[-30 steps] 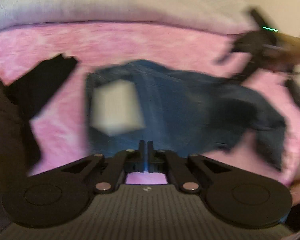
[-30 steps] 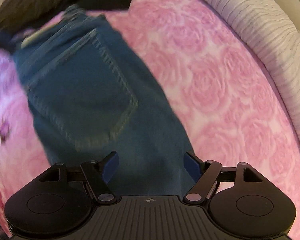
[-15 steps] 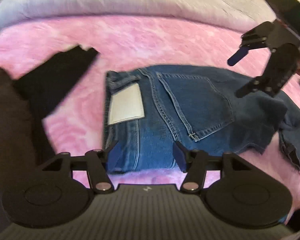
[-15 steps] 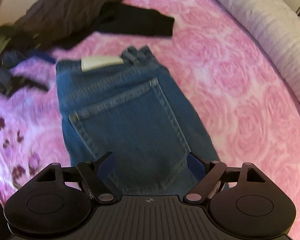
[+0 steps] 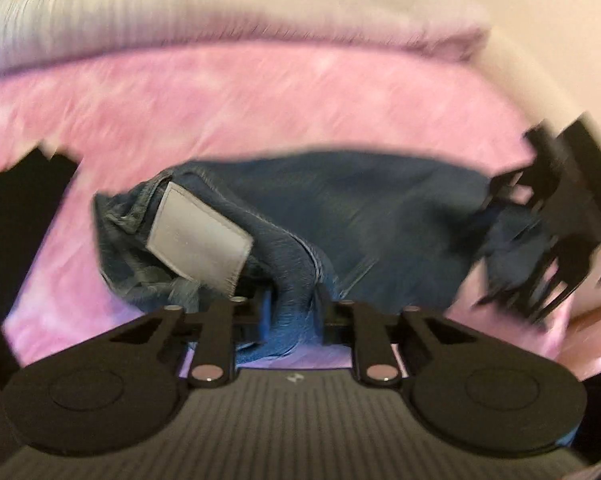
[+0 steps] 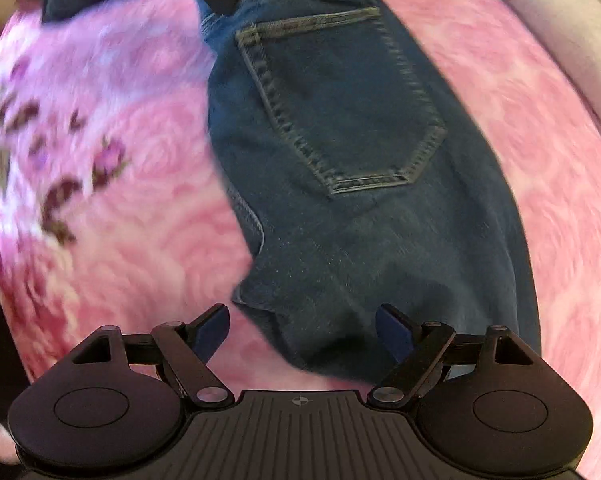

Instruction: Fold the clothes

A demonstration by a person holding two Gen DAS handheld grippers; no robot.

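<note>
Denim fills the middle of both views: the jeans [image 5: 340, 216] lie on the pink blanket [image 5: 260, 100], waistband toward the lower left of my left view and the back pocket [image 6: 340, 100] in the upper centre of my right view. My left gripper [image 5: 292, 320] is pinched on a bunched ridge of waistband cloth at the lower centre of its frame, the fabric squeezed between the two blue pads [image 5: 265, 316]. The pale patch [image 5: 198, 236] on the waistband sits tilted just above and left of that pinch. My right gripper [image 6: 302, 334] is spread wide, its pads [image 6: 212, 330] on either side of the jeans' lower edge without gripping it; whether they brush the cloth I cannot tell.

Half a second ago my left gripper was spread over flat jeans; now it has closed and the waistband is rumpled and lifted. My right gripper was spread then too and stays so, but it sits lower and closer to the denim.

Both views are smeared by motion. In my left view the right gripper [image 5: 548, 224] is only a dark blur at the right edge. A black garment [image 5: 24, 208] is cut off at the left edge, and a grey cover [image 5: 180, 20] runs across the top.
</note>
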